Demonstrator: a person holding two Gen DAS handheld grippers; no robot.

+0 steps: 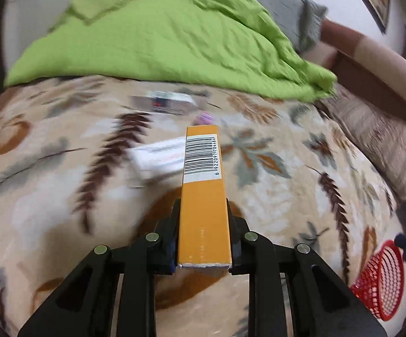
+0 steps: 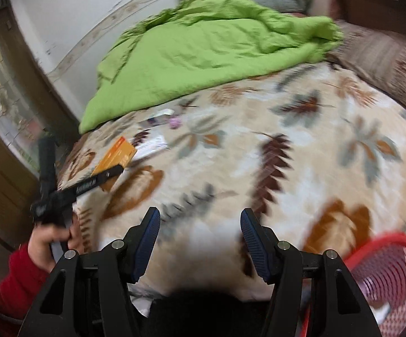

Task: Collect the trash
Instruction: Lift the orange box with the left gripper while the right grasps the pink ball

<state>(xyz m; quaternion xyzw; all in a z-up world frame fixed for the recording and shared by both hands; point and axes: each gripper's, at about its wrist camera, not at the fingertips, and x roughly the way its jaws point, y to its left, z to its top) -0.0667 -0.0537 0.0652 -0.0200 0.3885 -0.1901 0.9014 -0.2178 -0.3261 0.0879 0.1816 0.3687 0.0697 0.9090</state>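
With the left gripper [image 1: 204, 224] clamped on a long orange cardboard box [image 1: 203, 185] held above the leaf-patterned blanket [image 1: 287, 196], the pick-up step looks done, and next it likely needs carrying to the red mesh plastic basket [image 1: 382, 278], while the right gripper [image 2: 200, 241] hangs apart and empty.

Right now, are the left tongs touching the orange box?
Touching. In the left wrist view both fingers of the left tongs press the sides of the orange box, with no gap showing.
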